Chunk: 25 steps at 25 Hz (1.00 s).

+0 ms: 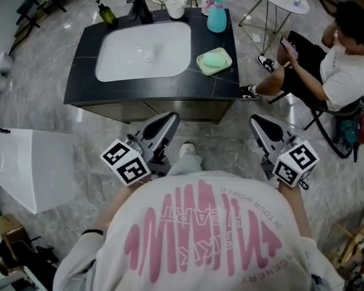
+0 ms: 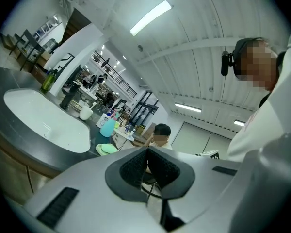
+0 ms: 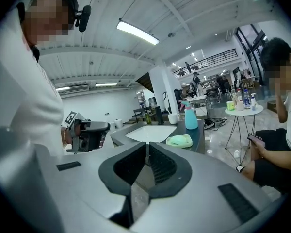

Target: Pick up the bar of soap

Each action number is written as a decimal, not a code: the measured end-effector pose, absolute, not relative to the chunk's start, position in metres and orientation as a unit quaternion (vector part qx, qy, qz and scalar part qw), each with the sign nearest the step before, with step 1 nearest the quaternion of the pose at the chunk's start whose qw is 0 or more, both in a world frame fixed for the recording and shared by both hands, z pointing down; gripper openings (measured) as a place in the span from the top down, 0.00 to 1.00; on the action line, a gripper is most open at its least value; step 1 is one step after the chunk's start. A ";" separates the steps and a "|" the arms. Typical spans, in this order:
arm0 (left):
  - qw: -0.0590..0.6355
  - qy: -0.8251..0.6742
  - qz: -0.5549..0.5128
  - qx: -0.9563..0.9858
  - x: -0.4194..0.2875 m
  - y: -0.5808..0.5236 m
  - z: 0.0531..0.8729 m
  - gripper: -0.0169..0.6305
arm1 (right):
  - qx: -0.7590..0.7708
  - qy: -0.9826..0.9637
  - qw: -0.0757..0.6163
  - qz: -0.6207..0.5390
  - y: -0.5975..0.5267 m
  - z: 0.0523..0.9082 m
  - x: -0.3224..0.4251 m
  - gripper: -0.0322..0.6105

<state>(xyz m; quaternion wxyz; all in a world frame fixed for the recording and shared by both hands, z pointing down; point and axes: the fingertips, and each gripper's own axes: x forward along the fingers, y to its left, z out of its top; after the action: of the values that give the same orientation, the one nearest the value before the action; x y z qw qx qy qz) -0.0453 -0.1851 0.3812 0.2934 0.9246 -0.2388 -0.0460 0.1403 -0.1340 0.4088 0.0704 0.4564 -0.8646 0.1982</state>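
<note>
Black counter serves as the reference landmark; a white basin is set into it.

1. At the counter's rear left corner stands an olive-green pump bottle. No label can be read on it.
2. Behind the basin: a black faucet, then a white cup, then a teal spray bottle at the rear right.
3. The bar of soap, mint green, lies in a pale green soap dish on the counter, just right of the basin.
4. Left gripper: held in front of the counter's near edge, well apart from the soap. Its jaws are together, with nothing between them.
5. Right gripper: held off the counter's front right corner. Its jaws are fully together and empty.
6. The operator's sweatshirt carries pink print; "IN TOUR WORLD" and "SCENERY" can be made out.
7. Right of the counter, a seated person holds a phone.
</note>
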 end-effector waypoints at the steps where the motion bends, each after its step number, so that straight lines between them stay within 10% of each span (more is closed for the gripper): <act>1: 0.293 -0.237 -0.045 0.925 -0.046 -0.195 0.380 0.96 | 0.462 -0.861 0.069 0.200 -0.142 0.409 0.140 0.93; 25: 0.302 -0.223 -0.040 0.926 -0.101 -0.342 0.383 0.96 | 0.499 -0.836 0.109 0.202 -0.286 0.416 0.109 0.93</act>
<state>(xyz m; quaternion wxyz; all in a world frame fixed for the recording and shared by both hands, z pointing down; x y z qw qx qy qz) -0.1009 -0.3415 0.3826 0.3020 0.9261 -0.2227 -0.0397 0.1090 -0.2857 0.4161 0.1089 0.4988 -0.8357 0.2023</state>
